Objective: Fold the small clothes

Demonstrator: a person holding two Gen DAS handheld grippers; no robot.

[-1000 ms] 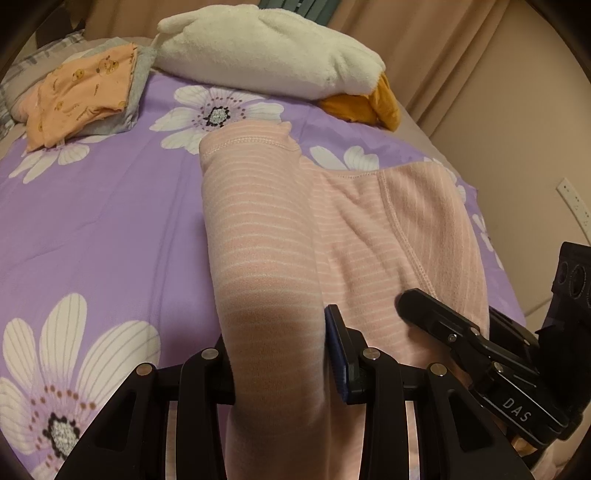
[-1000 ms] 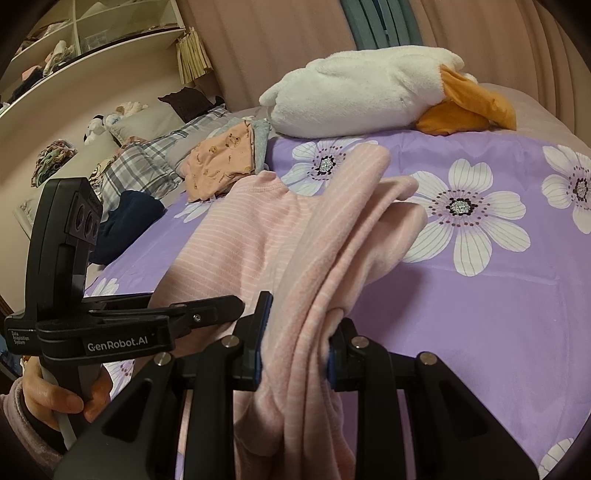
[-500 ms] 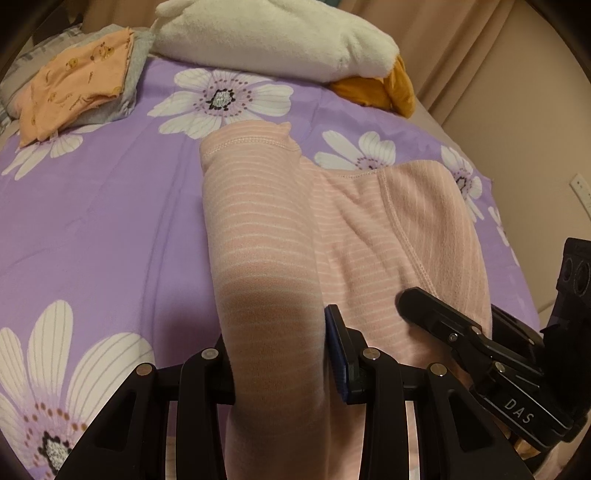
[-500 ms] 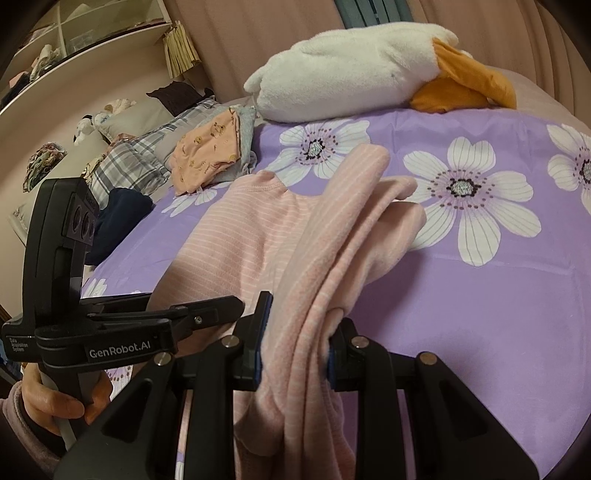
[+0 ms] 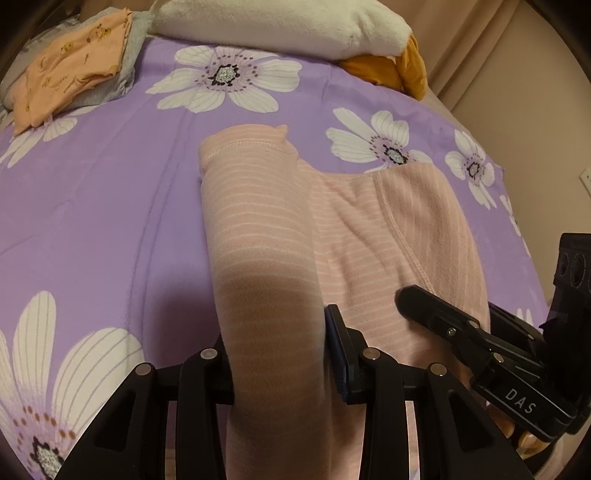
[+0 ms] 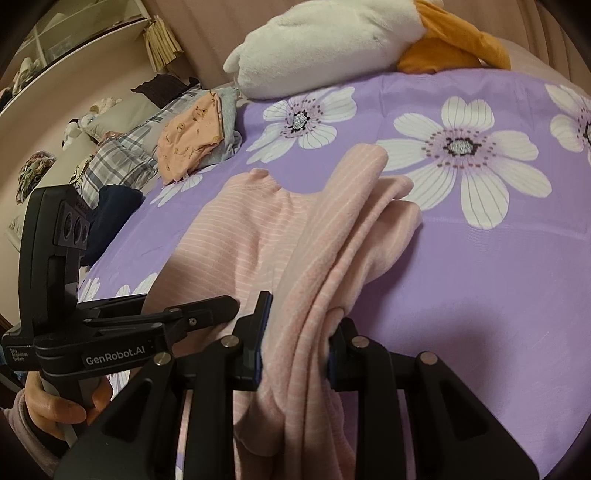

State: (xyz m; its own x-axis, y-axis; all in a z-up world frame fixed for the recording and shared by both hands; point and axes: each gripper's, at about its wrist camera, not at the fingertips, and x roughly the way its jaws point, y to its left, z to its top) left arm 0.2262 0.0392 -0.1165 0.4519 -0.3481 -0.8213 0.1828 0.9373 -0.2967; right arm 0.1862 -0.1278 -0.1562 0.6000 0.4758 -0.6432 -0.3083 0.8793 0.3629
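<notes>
A pink striped garment (image 5: pixel 373 236) lies partly draped over a purple flowered bedspread (image 5: pixel 110 192), just in front of a white plush toy (image 5: pixel 280 22). The left gripper (image 5: pixel 280 354) pinches one fold of it, and the right gripper (image 6: pixel 295 332) pinches a bunched fold beside it. Folded orange clothes (image 6: pixel 188 136) sit left of the plush.
</notes>
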